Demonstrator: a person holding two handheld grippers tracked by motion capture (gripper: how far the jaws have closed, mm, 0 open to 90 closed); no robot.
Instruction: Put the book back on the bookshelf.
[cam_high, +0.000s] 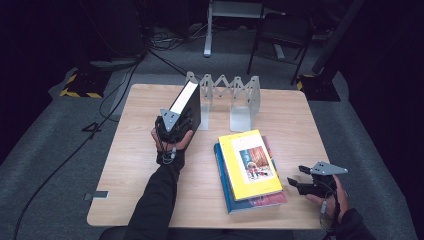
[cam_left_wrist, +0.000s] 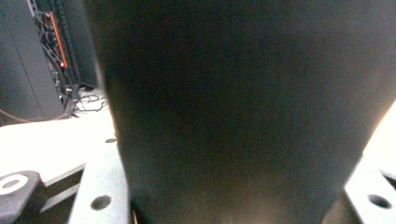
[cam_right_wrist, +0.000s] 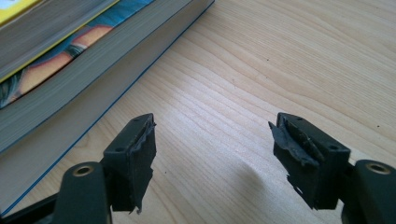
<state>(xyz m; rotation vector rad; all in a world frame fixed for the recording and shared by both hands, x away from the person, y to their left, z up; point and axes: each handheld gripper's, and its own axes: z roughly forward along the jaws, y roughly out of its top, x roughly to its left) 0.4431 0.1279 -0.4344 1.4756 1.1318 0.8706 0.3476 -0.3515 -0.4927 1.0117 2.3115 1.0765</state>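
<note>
Black book (cam_high: 188, 107) stands upright at the metal rack (cam_high: 230, 97), left gripper (cam_high: 172, 125) clasping it; right gripper (cam_high: 305, 182) rests low on the table (cam_high: 135, 160), jaws apart, empty; no legible writing.

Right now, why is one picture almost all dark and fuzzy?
In the left gripper view, the black book sits too close to focus and blocks the light; the table beside it glares white. The right gripper view is sharp on the pads, and the high view has dark surroundings.
</note>
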